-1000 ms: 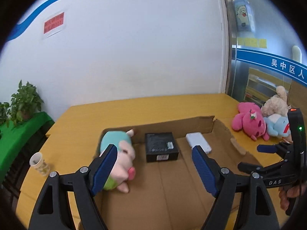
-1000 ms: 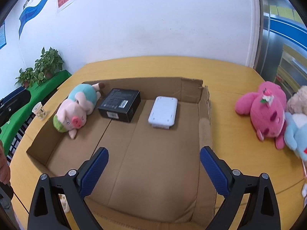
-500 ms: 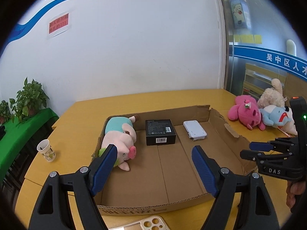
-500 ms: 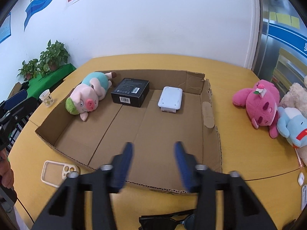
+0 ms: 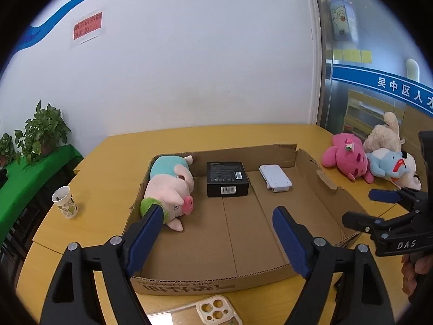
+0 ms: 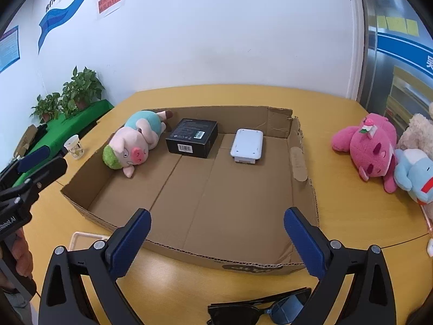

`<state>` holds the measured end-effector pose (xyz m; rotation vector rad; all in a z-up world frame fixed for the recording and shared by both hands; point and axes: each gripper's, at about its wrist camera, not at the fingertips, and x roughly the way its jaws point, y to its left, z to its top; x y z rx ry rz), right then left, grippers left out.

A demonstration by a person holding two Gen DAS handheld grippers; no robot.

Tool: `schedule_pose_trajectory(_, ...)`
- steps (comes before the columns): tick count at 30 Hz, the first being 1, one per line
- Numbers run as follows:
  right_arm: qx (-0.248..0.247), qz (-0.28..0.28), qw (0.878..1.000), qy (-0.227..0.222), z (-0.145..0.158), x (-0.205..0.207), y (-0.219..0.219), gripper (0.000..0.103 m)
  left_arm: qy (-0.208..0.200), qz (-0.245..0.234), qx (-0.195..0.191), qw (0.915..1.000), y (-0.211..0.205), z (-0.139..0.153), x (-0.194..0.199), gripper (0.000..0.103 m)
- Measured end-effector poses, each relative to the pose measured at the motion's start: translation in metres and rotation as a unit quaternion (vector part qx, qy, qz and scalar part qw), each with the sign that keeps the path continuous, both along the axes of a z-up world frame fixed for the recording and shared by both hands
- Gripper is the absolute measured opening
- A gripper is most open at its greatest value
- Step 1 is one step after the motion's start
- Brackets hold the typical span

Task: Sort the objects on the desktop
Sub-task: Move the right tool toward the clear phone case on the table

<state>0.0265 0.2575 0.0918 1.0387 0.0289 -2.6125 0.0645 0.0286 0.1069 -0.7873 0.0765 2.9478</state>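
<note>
- Left tool hung released over the cardboard box, gripping nothing.
- Right tool was released too, sunglasses lying on the desk under it.

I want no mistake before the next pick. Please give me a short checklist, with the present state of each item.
1. Left gripper open, holding nothing: ok.
2. Right gripper open, holding nothing: ok.
3. Free floor in the cardboard box in front of pig plush, black box and white device: ok.
4. Sunglasses lie unobstructed beneath right gripper: ok.
5. Phone case fully in view: not ok, cut off.
</note>
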Motion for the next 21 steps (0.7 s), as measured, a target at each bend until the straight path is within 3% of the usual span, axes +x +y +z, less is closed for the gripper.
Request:
schedule_pose_trajectory(8,0.009,0.028,1.000,0.010,0.003,0.014,-0.015,0.100,-0.021,0.029,-0.002,0.9993,-0.035,-0.011,0.016,0.083)
schedule_pose_trajectory(14,-0.009,0.116,0.992,-0.040,-0.026,0.031,-0.054,0.100,-0.067,0.057,0.014,0.9961,-0.076,-0.039,0.031,0.083)
schedule_pose_trajectory(21,-0.026,0.202,0.973,-0.113,-0.079,0.043,-0.116,0.098,-0.144,0.073,0.062,0.9850,-0.114,-0.085,0.041,0.082)
